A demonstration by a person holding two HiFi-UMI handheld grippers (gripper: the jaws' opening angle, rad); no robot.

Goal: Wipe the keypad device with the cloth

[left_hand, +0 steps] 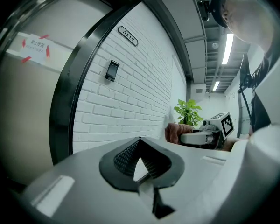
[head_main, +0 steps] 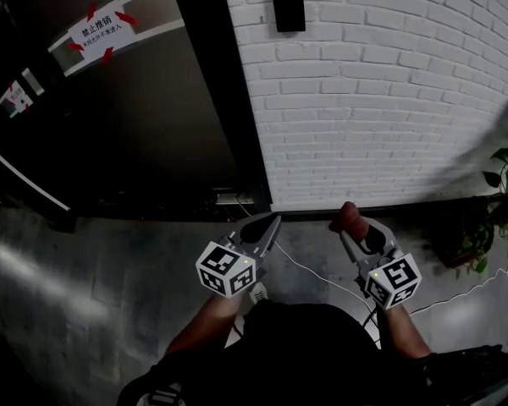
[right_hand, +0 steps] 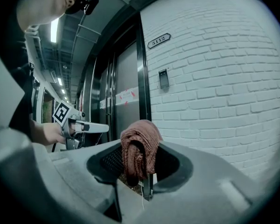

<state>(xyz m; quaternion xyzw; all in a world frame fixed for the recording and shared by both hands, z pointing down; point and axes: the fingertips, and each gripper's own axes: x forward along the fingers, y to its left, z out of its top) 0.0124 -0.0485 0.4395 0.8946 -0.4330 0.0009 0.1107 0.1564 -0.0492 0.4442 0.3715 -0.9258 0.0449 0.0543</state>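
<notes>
While low before a white brick wall bearing a small black rectangular keypad device: right gripper clamped on crumpled rust-brown knitted cloth; left gripper pinched together, empty.

White brick wall, door, plant

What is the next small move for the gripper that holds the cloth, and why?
Probably raise the right gripper up toward the keypad device. Its jaws are shut on the cloth, but the device hangs high on the brick wall, well above the cloth, so nothing touches it yet.
</notes>
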